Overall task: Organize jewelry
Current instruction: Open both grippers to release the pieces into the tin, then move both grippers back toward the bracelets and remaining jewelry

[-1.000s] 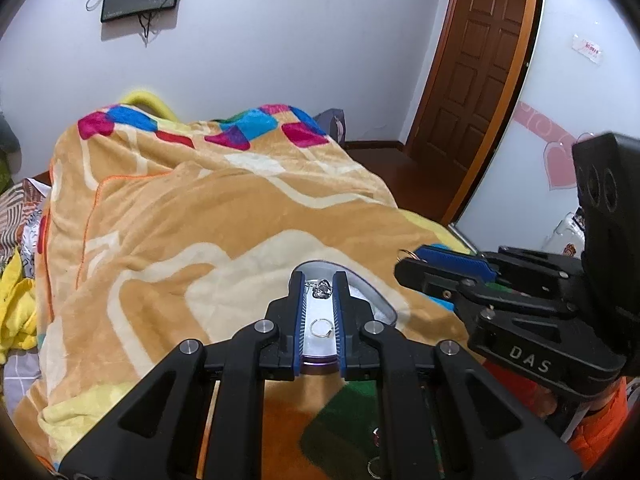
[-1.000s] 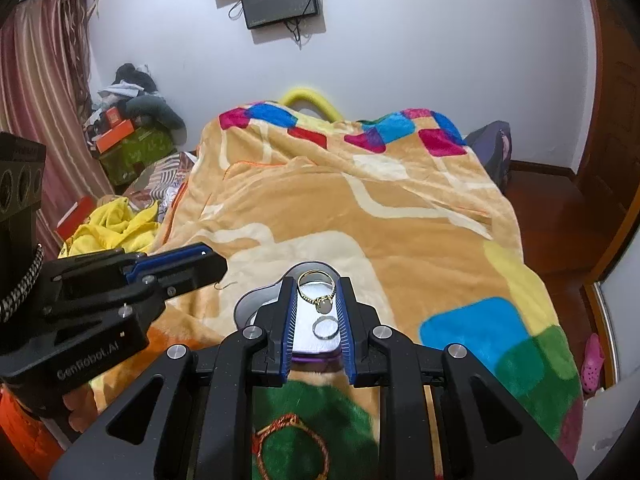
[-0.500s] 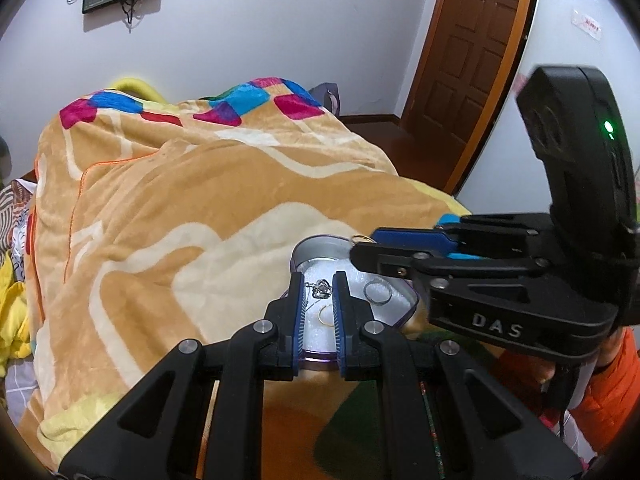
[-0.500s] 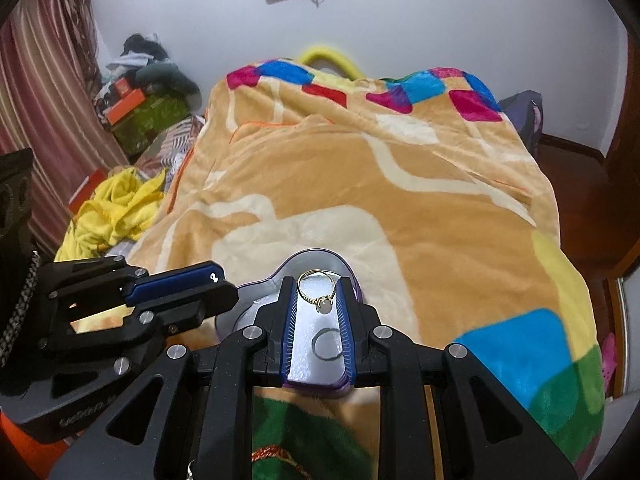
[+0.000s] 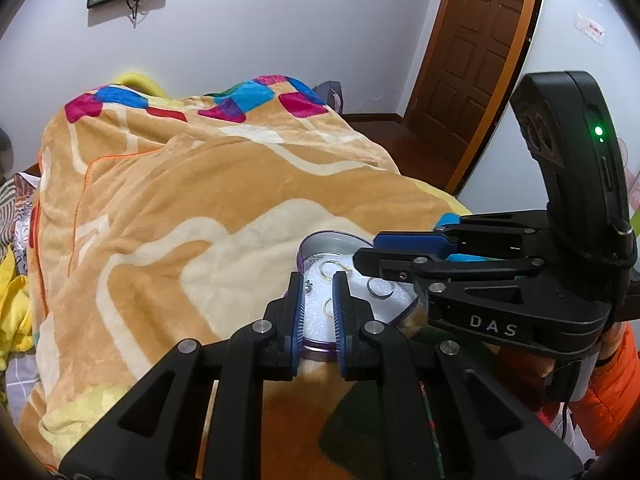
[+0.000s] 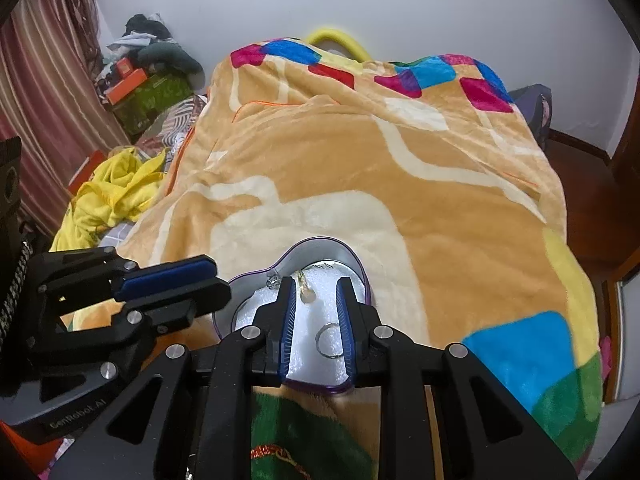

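Several rings lie on the white pad of the heart-shaped tin (image 6: 344,258) on the blanket (image 6: 360,152); the gold ring (image 6: 306,294), pinched half a second ago, has dropped inside. Right gripper (image 6: 316,312) jaws now spread (left gripper (image 5: 318,306) likewise), crowding the tin.

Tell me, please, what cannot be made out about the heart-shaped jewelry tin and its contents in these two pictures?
- Left wrist view: the heart-shaped tin's right lobe is covered by the right claw.
- Right wrist view: the tin's left lobe is hidden by the left claw.
- Small silver charm: too small to identify.
- Red-gold bracelet: cut off by the right claw's frame.
- Gold ring: whether it is gripped or resting is unclear.
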`<state>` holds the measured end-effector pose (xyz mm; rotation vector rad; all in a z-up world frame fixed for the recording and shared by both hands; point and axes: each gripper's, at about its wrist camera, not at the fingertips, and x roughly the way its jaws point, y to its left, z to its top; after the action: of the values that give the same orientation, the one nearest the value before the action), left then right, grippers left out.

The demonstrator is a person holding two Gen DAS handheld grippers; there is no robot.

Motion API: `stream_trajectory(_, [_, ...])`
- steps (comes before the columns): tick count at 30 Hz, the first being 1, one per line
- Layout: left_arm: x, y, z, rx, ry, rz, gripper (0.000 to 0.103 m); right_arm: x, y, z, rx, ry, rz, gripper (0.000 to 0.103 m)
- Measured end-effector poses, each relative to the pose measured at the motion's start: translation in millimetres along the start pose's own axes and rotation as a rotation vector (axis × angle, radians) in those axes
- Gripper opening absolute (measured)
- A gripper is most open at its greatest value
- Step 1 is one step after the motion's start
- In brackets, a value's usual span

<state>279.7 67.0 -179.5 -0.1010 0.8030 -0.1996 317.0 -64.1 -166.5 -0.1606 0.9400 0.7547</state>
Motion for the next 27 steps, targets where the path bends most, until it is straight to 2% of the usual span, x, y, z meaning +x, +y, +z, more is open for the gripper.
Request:
stream_trajectory(4, [-16,-1,1,-0.006,-0.026,0.01,0.022,-11,6,0,-0.013,-0.017,-0.023,0.02])
stream_trajectory(7, [-30,-3,3,-0.005,-0.046,0.011,0.023,-26,12,-2,-0.024,-0.043,-0.043,0.022])
stream_trajectory(9, [-40,-6,3,-0.002,-0.061,0.017,0.027,-35,15,-3,-0.023,-0.061,-0.056,0.026])
stream_trajectory(11, [-52,-9,2,0.005,-0.082,0.031,0.033,-48,20,-6,-0.025,-0.089,-0.072,0.036])
stream_trajectory(12, [-58,-11,2,0.009,-0.092,0.037,0.034,-53,22,-7,-0.024,-0.103,-0.08,0.037])
stream_trajectory(19, [-91,-24,-6,0.033,-0.138,0.067,0.036,-91,36,-21,-0.021,-0.179,-0.124,0.039])
stream_trajectory(27, [-118,-33,-23,0.039,-0.156,0.089,0.04,-115,49,-44,-0.009,-0.223,-0.154,0.039])
